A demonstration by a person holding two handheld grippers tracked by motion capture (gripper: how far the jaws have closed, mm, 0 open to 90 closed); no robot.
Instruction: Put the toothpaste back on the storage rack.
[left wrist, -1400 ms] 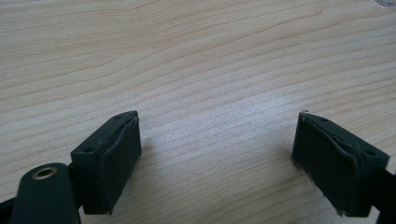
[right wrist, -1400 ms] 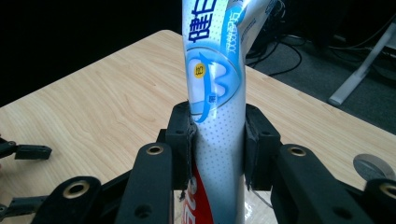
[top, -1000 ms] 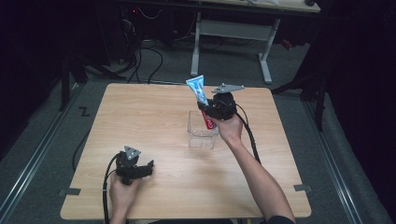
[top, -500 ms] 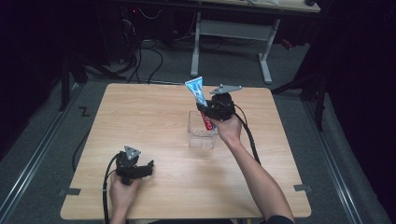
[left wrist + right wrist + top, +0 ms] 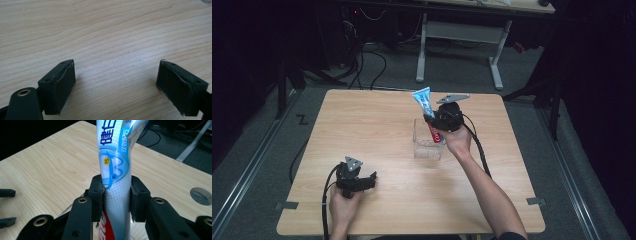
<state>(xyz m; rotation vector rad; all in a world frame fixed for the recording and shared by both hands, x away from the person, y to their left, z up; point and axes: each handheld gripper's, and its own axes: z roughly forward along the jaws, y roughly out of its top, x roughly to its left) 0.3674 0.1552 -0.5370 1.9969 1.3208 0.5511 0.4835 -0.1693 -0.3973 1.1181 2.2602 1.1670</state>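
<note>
- Blue, white and red, the toothpaste tube (image 5: 113,170) ran off the top and bottom of the right gripper view, so neither its cap nor its crimped end could be seen there!
- Lettering on the tube was cropped, too little to read a brand.
- From the high view, the tube's (image 5: 427,112) lower end sat behind the right gripper (image 5: 432,122) and the container's wall; whether it touched the bottom, hard to tell.
- Clamped tight, that right gripper (image 5: 116,197): both jaws pressed the tube's sides, tube standing nearly upright, leaning a little.
- Right under it stood the clear plastic container (image 5: 428,145), square and open-topped, the tube's red end dipping into its mouth; nothing else could be made out inside.
- Over at the near left, the left gripper (image 5: 362,180) rested low on the table in the person's left hand (image 5: 343,205), well apart from the container.
- Its own view showed the left gripper (image 5: 116,86) with jaws spread wide, bare wood between them.
- Light wooden table (image 5: 362,130), with a round cable hole (image 5: 200,195) near its edge.
- Around it, a dim room: grey floor, loose cables (image 5: 372,62), and a white-legged desk (image 5: 462,32) behind.
</note>
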